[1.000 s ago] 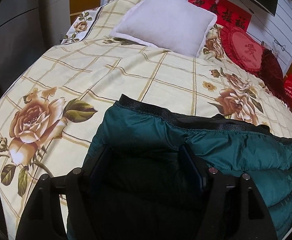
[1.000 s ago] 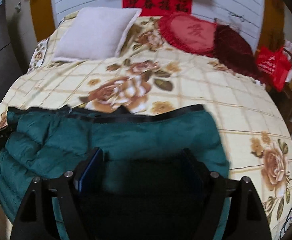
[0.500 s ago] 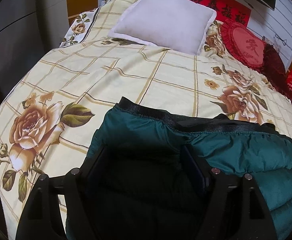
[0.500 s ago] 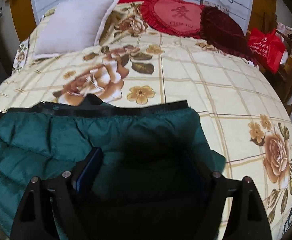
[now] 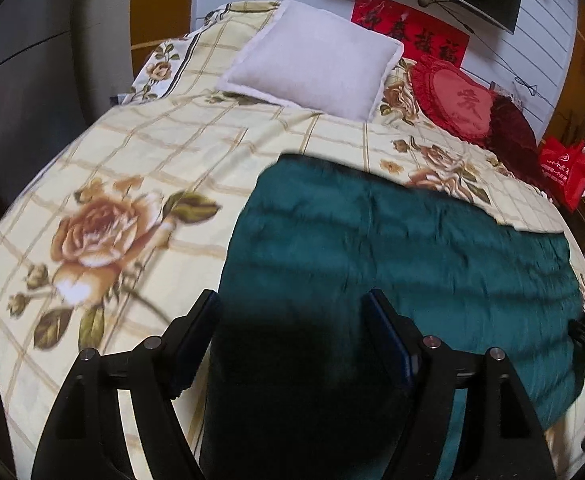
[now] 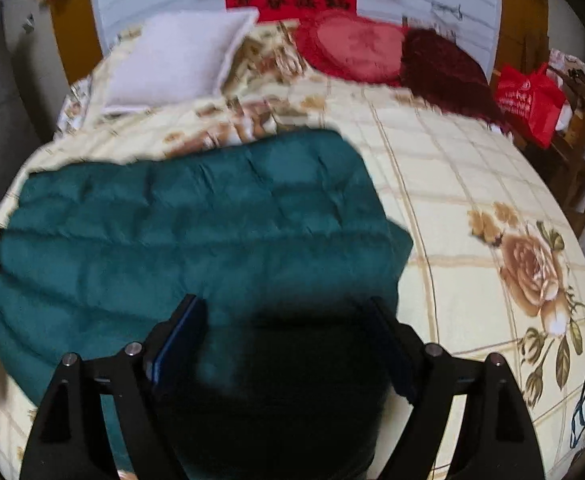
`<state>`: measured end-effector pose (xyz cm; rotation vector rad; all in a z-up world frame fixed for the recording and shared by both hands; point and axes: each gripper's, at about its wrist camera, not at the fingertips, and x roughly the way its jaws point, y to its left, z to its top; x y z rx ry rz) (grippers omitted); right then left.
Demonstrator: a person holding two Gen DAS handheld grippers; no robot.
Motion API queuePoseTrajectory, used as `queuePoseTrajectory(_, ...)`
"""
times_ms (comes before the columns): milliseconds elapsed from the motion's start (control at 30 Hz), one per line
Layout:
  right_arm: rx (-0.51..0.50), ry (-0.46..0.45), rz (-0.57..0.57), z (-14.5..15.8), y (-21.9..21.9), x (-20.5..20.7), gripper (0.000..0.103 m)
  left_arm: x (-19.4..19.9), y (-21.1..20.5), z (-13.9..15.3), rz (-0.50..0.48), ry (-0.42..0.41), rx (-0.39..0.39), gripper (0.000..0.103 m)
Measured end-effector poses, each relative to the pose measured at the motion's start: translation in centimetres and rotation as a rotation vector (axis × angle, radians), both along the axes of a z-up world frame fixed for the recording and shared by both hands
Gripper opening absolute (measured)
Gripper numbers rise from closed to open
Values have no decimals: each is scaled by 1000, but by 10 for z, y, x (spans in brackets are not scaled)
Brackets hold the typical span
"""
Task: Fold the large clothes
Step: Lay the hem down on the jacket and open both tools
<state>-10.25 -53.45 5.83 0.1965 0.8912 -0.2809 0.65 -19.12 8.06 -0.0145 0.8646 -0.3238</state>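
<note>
A teal quilted puffer jacket (image 5: 412,248) lies folded across the floral bedsheet (image 5: 132,152), smooth side up, and it is blurred. My left gripper (image 5: 290,300) hovers over the jacket's near left corner, jaws wide apart. Its left finger (image 5: 196,320) stands at the jacket's edge. In the right wrist view the jacket (image 6: 192,220) spreads to the left. My right gripper (image 6: 282,302) stands wide over its near right part. The cloth between both pairs of fingers is in deep shadow. I see no pad pinching it.
A white pillow (image 5: 312,56), a red heart cushion (image 5: 452,96) and a dark red cushion (image 5: 510,128) lie at the head of the bed. A red bag (image 6: 528,100) sits on wooden furniture (image 6: 580,152) beside the bed's right edge. Bare sheet (image 6: 452,184) flanks the jacket.
The jacket's black hem band at the far edge is now covered. The teal top layer reaches further toward the pillow. Both views have drawn back a little from the jacket.
</note>
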Motion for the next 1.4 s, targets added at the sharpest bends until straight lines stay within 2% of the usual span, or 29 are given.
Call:
queuePoseTrajectory(167, 2, 25, -25, 4, 0, 2, 87, -15, 6, -10, 2, 28, 19, 57)
queuePoseTrajectory(333, 12, -25, -27, 25, 8, -31, 87, -26, 12, -6, -5, 27, 10, 57)
queuePoseTrajectory(467, 27, -45, -13, 28, 15, -58, 87, -34, 13, -8, -16, 24, 6, 57)
queuePoseTrajectory(600, 33, 6, -32, 4, 12, -62, 87, -36, 14, -16, -8, 41, -9, 57)
queuePoseTrajectory(733, 111, 21, -72, -25, -2, -57, 99, -37, 13, -24, -5, 40, -14, 57)
queuePoseTrajectory(800, 140, 16, -77, -28, -6, -58, 100, -36, 11, -26, -11, 41, -2, 57)
queuePoseTrajectory(967, 101, -3, -64, -14, -5, -67, 100, -35, 14, -25, -19, 57, -20, 57)
queuePoseTrajectory(1133, 116, -52, -65, 5, -12, -72, 100, -33, 22, -20, -25, 66, -38, 57)
queuePoseTrajectory(1400, 109, -67, -69, 11, -6, -69, 100, -33, 25, -17, -22, 62, -23, 57)
